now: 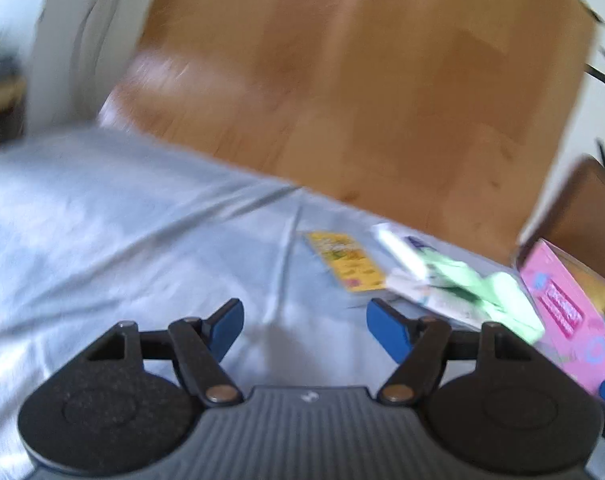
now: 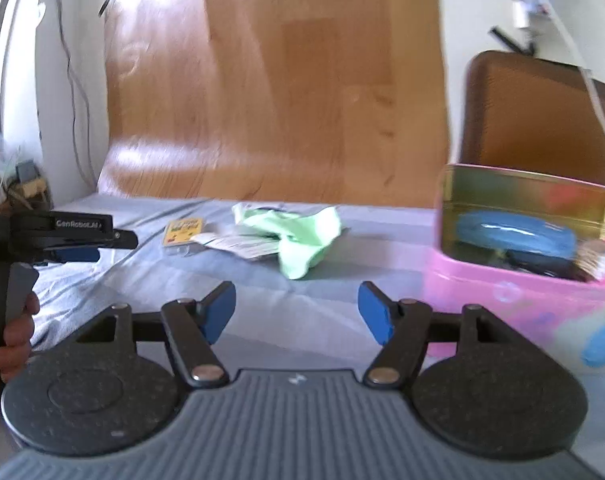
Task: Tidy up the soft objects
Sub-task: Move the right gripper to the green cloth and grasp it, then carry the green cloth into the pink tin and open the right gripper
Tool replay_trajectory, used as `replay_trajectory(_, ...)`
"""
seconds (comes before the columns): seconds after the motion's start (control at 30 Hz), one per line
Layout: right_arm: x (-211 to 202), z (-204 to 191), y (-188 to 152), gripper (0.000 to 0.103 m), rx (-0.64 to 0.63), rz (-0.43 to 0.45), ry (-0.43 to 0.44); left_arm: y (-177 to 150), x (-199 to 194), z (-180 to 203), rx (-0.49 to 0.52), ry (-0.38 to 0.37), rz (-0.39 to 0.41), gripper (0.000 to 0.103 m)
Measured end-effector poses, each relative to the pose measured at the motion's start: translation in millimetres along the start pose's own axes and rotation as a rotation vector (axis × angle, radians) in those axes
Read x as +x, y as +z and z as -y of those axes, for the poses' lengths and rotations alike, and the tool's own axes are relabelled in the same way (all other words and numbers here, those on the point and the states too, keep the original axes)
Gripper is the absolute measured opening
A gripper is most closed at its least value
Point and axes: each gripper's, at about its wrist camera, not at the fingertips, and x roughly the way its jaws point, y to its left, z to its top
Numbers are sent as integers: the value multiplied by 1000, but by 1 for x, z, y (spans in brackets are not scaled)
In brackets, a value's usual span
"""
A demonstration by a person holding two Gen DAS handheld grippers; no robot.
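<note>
A light green cloth (image 2: 298,236) lies crumpled on the grey bed sheet (image 2: 366,248), over white packets (image 2: 238,245); it also shows in the left wrist view (image 1: 490,286). A yellow card packet (image 2: 181,231) lies to its left, and shows in the left wrist view (image 1: 348,260). A pink tin box (image 2: 518,280) stands open at the right, holding a blue round thing (image 2: 514,234) and a pink and brown fuzzy item (image 2: 604,260). My left gripper (image 1: 304,330) is open and empty above the sheet. My right gripper (image 2: 296,310) is open and empty, short of the cloth.
A wooden headboard (image 2: 278,92) rises behind the bed. A brown cushioned chair back (image 2: 538,116) stands behind the tin. The left gripper's body (image 2: 62,236), held by a hand, shows at the left edge of the right wrist view. The pink box (image 1: 570,320) is at the right of the left wrist view.
</note>
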Motion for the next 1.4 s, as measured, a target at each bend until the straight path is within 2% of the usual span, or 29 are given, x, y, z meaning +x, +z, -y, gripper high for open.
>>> replay_trajectory(0.1,24,-10,11,70,-32,-24,13,0,-2,-1,13,-38,29,70)
replay_trajectory(0.3,72,-6,36,70,24,-34,-17,-12,-12,26,192,-10,96,74)
replay_trajectory(0.4,102,1,49,70,70,-70,-55,-11,-13,25,185,-15,99,74)
replay_trajectory(0.5,134,9,52,69,89,-152,-83,-9,-11,21,159,-20,98,74)
replay_trajectory(0.53,141,13,52,51,107,-181,-71,-9,-11,21,159,-21,99,74)
replay_trajectory(0.57,146,18,49,18,136,-211,-47,-9,-11,22,164,-21,101,74)
replay_trajectory(0.6,146,22,48,13,169,-228,-32,-10,-11,23,171,-22,102,74)
replay_trajectory(0.67,131,23,45,11,204,-197,-36,-10,-11,25,181,-24,103,74)
replay_trajectory(0.8,76,11,41,10,161,-89,-22,-9,-11,24,174,-25,102,74)
replay_trajectory(0.97,-4,-1,24,10,85,-31,80,-9,-11,24,175,-28,96,74)
replay_trajectory(1.13,-52,-8,-2,11,-18,-73,220,-10,-11,24,175,-25,79,74)
replay_trajectory(1.2,-55,-11,-12,12,-55,-92,226,-11,-11,25,182,-22,76,74)
replay_trajectory(1.3,-51,-13,-23,19,-79,-134,164,-12,-10,26,195,-16,72,74)
replay_trajectory(1.37,-51,-8,-25,36,-44,-148,150,-12,-10,27,200,-18,63,74)
replay_trajectory(1.4,-51,-4,-24,41,-28,-142,150,-11,-9,26,200,-27,58,74)
